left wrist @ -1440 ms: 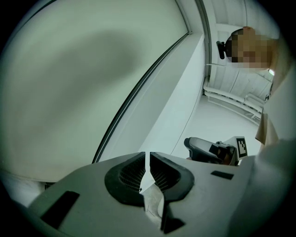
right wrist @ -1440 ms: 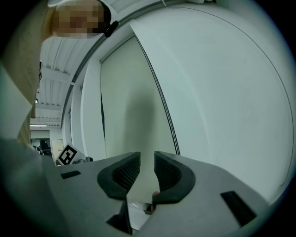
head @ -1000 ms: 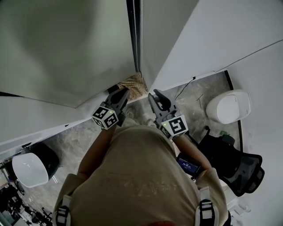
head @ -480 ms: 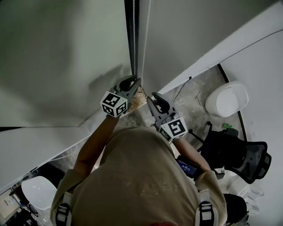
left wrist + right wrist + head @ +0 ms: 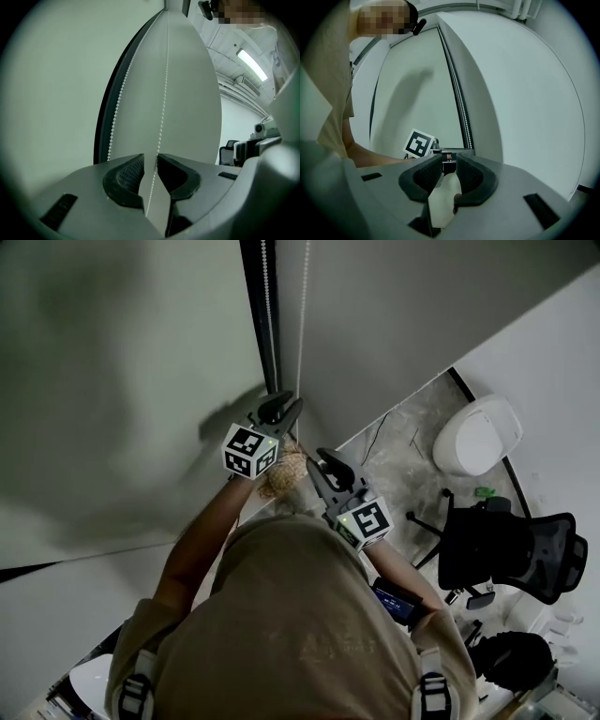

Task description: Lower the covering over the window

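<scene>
Two pale blinds hang side by side with a dark gap (image 5: 251,296) between them. Two white bead-chain strands (image 5: 302,315) run down beside that gap. My left gripper (image 5: 292,410) is at the right strand. In the left gripper view that strand (image 5: 162,112) passes between the fingertips of the left gripper (image 5: 151,161), whose jaws have just been opening; a narrow gap shows and the pads do not press on it. The other strand (image 5: 118,108) hangs free to its left. My right gripper (image 5: 320,463) sits lower and to the right, open and empty (image 5: 450,164).
A woven tan object (image 5: 285,471) lies on the floor below the grippers. A black office chair (image 5: 511,549) and a white rounded bin (image 5: 478,437) stand at the right. A thin black cable (image 5: 380,432) runs along the wall base.
My left gripper has moved from beside the floor corner up to the bead chain and its jaws have parted. My right gripper has followed a little way.
</scene>
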`<state>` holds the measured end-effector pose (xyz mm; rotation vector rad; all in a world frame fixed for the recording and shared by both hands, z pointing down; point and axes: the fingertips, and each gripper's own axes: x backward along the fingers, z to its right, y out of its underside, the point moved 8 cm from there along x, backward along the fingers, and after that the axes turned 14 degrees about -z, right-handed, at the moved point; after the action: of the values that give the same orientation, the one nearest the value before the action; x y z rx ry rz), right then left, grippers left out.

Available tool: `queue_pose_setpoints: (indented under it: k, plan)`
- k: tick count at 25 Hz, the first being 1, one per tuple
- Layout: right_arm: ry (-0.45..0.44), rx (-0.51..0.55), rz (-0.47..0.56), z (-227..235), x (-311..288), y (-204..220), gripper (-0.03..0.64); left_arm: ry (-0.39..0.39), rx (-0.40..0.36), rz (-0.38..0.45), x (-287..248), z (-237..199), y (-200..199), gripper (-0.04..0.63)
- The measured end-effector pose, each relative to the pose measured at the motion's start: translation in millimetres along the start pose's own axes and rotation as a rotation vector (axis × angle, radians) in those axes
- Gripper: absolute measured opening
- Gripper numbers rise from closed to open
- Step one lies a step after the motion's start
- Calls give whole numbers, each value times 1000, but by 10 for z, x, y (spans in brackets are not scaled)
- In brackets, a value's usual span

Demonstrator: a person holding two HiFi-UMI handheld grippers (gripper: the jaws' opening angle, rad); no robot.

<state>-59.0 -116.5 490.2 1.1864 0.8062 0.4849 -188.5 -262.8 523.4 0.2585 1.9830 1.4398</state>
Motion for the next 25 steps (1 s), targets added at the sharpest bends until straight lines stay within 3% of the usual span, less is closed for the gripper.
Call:
queue_pose_setpoints:
  k: [8,13,17,21,25]
  plan:
    - [66,-20,6,105,-17,-11,87,38,-19,12,-55,-40,50,34]
    - [35,7,-9,100,-75,-113,87,85,-22,-6,26,60,65,23]
    - [25,33,-6,120,-149,-224,87,95,-77,-42,102,198,177,21]
    - [13,10,46,60,-218,-202,87,129,-11,-30,247,293,352,21]
    - [-14,29,38,-50,-307,-218,87,136,-37,-20,434,396,449,21]
